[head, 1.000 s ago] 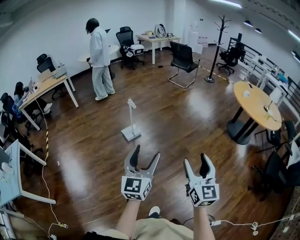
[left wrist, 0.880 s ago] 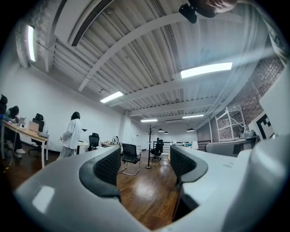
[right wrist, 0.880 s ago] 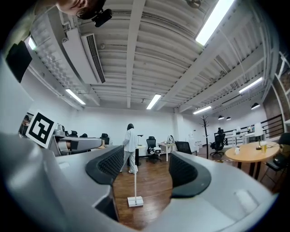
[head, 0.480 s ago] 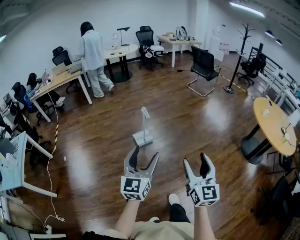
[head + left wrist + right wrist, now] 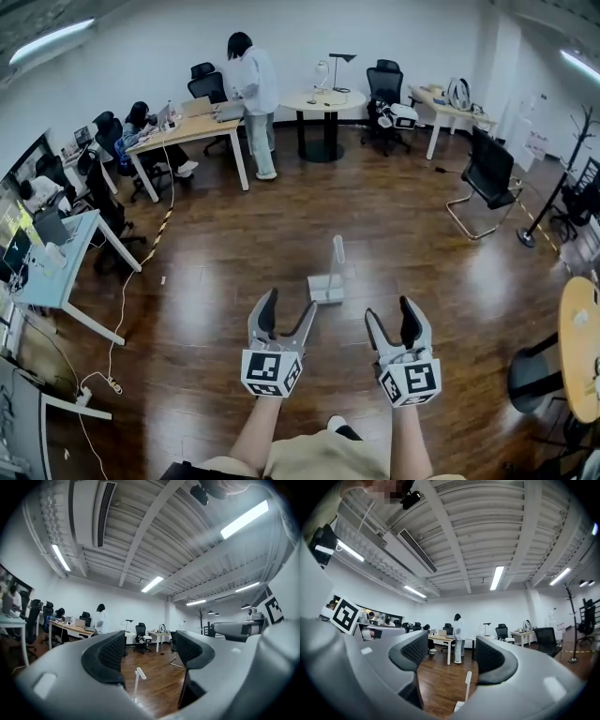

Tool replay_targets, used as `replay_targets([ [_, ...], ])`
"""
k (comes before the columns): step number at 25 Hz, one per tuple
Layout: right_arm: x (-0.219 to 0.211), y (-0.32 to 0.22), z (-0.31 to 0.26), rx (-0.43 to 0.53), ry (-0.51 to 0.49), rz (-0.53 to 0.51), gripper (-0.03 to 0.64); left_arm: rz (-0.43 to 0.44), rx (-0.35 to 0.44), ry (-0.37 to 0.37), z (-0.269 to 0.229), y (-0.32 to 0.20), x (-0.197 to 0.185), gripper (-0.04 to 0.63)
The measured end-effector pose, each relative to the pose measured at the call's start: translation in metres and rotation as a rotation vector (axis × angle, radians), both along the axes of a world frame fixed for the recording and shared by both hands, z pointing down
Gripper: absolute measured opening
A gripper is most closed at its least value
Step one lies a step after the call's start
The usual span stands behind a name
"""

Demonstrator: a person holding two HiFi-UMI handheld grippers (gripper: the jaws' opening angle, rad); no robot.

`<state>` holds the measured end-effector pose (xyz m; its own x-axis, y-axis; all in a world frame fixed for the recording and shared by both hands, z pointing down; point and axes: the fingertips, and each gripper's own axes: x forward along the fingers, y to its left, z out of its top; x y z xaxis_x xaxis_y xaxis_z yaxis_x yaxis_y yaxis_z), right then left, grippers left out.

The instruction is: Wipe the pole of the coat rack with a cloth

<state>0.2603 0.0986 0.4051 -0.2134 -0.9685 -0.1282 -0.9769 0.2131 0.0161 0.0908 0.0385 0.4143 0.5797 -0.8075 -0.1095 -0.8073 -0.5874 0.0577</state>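
Only the head view shows both grippers side by side over the wood floor. The left gripper and right gripper have their jaws apart with nothing gripped, and each cube carries a black-and-white square marker. The coat rack stands well away at that view's right edge, its top cropped. The right gripper view shows the coat rack whole and upright behind a black chair. A white stand sits ahead on the floor.

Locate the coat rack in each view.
Head view: coat rack at the far right edge, leaning in the wide-angle picture.
Left gripper view: coat rack small and far off, right of centre.
Right gripper view: coat rack tall at the far right.
Shared landmark: white floor stand, mid-width in all three.
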Motion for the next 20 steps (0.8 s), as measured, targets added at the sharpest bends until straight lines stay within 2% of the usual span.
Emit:
replay_targets([
  [4,-0.007,-0.039,0.010,-0.015,-0.022,-0.089,0.304,-0.080,-0.009,-0.011,0.004,-0.023,-0.015,0.316],
  [12,-0.033,-0.116,0.030,-0.064,-0.050,-0.194,0.304,-0.198,-0.049,-0.029,0.020,-0.077,-0.055,0.316],
  [16,-0.045,-0.169,0.054,-0.102,-0.050,-0.200,0.304,-0.197,-0.067,-0.026,0.037,-0.130,-0.064,0.316],
  [20,-0.053,-0.242,0.066,-0.119,-0.043,-0.182,0.304,-0.168,-0.061,-0.016,0.044,-0.217,-0.070,0.316],
])
